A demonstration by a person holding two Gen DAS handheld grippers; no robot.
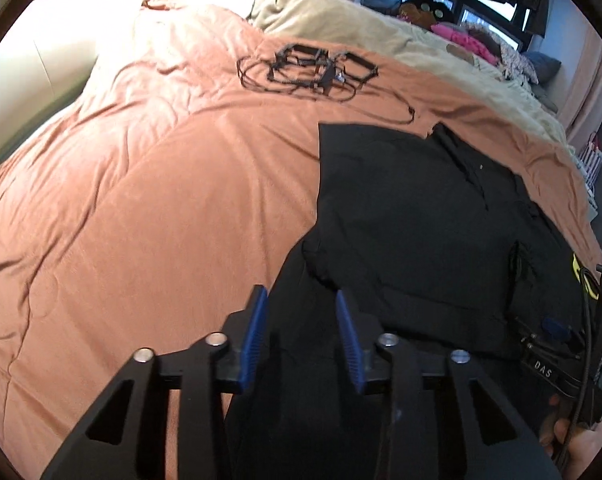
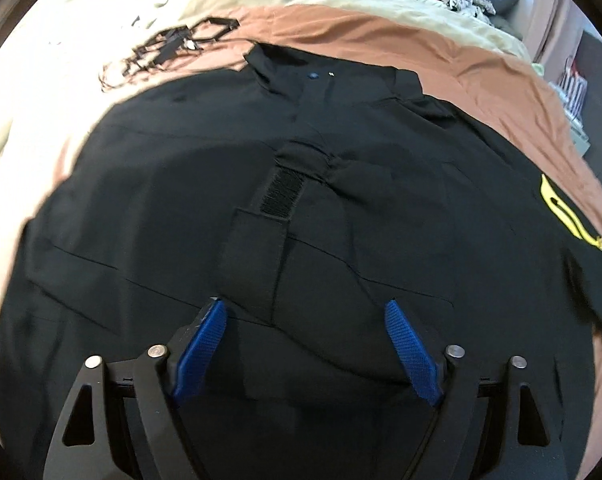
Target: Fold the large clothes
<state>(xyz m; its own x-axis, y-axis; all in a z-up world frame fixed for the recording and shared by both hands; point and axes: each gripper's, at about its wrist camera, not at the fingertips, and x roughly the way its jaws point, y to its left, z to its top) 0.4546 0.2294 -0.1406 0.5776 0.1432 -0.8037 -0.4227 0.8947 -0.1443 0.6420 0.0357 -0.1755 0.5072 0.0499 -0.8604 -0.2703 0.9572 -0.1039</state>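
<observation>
A black jacket (image 2: 301, 208) lies spread flat on the bed, on top of an orange-brown duvet (image 1: 141, 200), with its collar toward the far side and its lower part toward the cameras. In the right wrist view the right hand-held gripper (image 2: 305, 352) hangs directly above the middle of the garment, its blue pads (image 2: 203, 344) spread wide apart with only black cloth showing between them; nothing is pinched, and whether the tips touch the fabric cannot be told. Just ahead of it a sleeve cuff with a dark hook-and-loop strip (image 2: 281, 196) lies folded across the chest, and a yellow emblem (image 2: 565, 212) shows on the jacket's far right edge. In the left wrist view the left hand-held gripper (image 1: 303, 336) sits over the jacket's left border, where black cloth meets the duvet; its blue fingers are parted, though less widely than the right one's, and dark fabric fills the gap without being clamped. The bulk of the jacket stretches ahead and to the right of this gripper. Farther up the bed a tangle of black cables and frames (image 1: 313, 72) rests on the duvet, well apart from the jacket, beside a beige blanket (image 1: 341, 20).
</observation>
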